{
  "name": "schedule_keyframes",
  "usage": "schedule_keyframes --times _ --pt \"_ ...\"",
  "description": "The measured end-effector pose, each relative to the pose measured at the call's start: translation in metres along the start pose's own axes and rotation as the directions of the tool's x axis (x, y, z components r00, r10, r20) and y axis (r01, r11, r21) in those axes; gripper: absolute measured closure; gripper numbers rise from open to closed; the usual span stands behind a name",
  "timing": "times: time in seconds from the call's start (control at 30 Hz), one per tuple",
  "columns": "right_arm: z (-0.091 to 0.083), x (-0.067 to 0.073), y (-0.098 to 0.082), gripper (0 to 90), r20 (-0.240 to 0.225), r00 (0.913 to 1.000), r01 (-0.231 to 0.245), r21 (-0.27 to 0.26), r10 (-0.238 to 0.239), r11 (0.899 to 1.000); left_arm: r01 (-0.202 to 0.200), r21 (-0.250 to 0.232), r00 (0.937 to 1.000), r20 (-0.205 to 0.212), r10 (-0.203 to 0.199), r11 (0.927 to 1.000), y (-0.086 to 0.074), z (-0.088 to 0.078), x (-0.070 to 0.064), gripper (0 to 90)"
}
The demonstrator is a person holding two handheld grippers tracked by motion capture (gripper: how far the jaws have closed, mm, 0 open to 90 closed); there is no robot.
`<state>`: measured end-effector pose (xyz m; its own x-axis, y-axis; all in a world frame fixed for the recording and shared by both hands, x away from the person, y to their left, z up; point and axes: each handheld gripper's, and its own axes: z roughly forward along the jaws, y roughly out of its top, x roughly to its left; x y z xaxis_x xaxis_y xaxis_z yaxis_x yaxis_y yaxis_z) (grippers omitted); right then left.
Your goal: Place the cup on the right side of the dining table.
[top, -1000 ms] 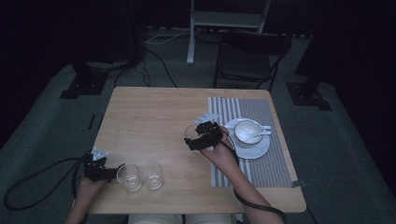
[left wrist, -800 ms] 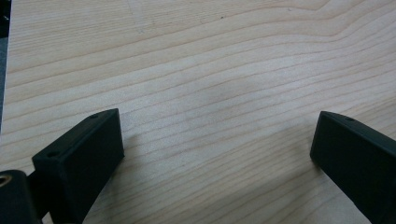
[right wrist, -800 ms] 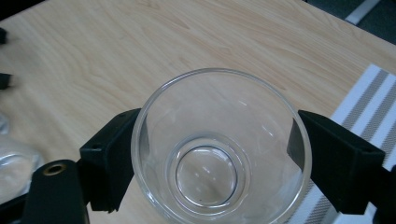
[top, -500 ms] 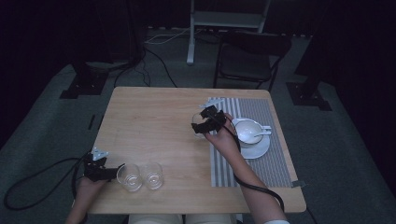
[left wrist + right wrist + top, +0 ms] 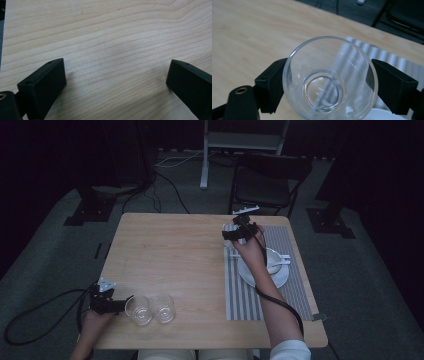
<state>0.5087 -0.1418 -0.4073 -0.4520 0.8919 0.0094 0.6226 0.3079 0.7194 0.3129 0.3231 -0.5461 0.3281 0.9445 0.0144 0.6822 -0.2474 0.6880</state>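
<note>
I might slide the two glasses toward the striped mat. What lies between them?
Bare wooden table separates the two glasses from the striped mat, as the high view shows.

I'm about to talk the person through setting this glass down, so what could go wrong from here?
The right claw grips the clear glass only by its smooth sides, so it might slip. It is carried over the striped mat close to the white cup and saucer, and could knock them on the way down. The left claw rests open right beside two glasses near the table's front edge; a careless move may push them off.
</note>
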Motion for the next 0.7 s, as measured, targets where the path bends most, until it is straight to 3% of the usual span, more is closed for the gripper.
schedule_keyframes --times 0.03,0.07,0.1,0.17,0.2,0.23,0.27,0.3,0.37,0.4,0.43,0.5,0.7 --pt "0.0 -0.012 0.004 17.6 0.037 0.9992 -0.017 -0.003 0.017 1.0 0.0 0.0 1.0 0.0 0.0 1.0 0.0 0.0 0.0 3.1" --pt "0.0 -0.012 0.004 17.6 0.037 0.9992 -0.017 -0.003 0.017 1.0 0.0 0.0 1.0 0.0 0.0 1.0 0.0 0.0 0.0 3.1" --pt "0.0 -0.026 0.006 17.6 0.066 0.9969 -0.044 -0.003 0.044 0.999 0.0 0.0 1.0 0.0 0.0 1.0 0.0 0.0 0.0 3.1" --pt "0.0 -0.039 0.007 17.6 0.09 0.9932 -0.074 -0.005 0.074 0.997 0.0 0.0 1.0 0.0 0.0 1.0 0.0 0.0 0.0 3.1" --pt "0.0 -0.039 0.007 17.6 0.09 0.9932 -0.074 -0.005 0.074 0.997 0.0 0.0 1.0 0.0 0.0 1.0 0.0 0.0 0.0 3.1" --pt "0.003 -0.053 0.005 17.6 0.12 0.9871 -0.107 0.002 0.106 0.994 0.0 0.0 1.0 0.0 0.0 1.0 0.0 0.0 0.0 3.1" --pt "0.003 -0.053 0.005 17.6 0.12 0.9871 -0.107 0.002 0.106 0.994 0.0 0.0 1.0 0.0 0.0 1.0 0.0 0.0 0.0 3.1" --pt "0.008 -0.066 0.003 17.6 0.16 0.9776 -0.142 0.015 0.137 0.99 0.0 0.0 1.0 0.0 0.0 1.0 0.0 0.0 0.0 3.1" --pt "0.013 -0.076 0.002 17.6 0.191 0.9687 -0.167 0.031 0.158 0.985 0.0 0.0 1.0 0.0 0.0 1.0 0.0 0.0 0.0 3.1" --pt "0.013 -0.076 0.002 17.6 0.191 0.9687 -0.167 0.031 0.158 0.985 0.0 0.0 1.0 0.0 0.0 1.0 0.0 0.0 0.0 3.1" --pt "0.018 -0.086 0.0 17.6 0.212 0.9599 -0.197 0.042 0.183 0.98 0.0 0.0 1.0 0.0 0.0 1.0 0.0 0.0 0.0 3.1" --pt "0.023 -0.095 -0.001 17.6 0.225 0.9516 -0.225 0.048 0.209 0.973 0.0 0.0 1.0 0.0 0.0 1.0 0.0 0.0 0.0 3.1" --pt "0.036 -0.108 -0.003 17.6 0.264 0.9391 -0.25 0.084 0.22 0.965 0.001 0.0 1.0 0.0 -0.001 1.0 0.0 0.0 0.0 3.1"
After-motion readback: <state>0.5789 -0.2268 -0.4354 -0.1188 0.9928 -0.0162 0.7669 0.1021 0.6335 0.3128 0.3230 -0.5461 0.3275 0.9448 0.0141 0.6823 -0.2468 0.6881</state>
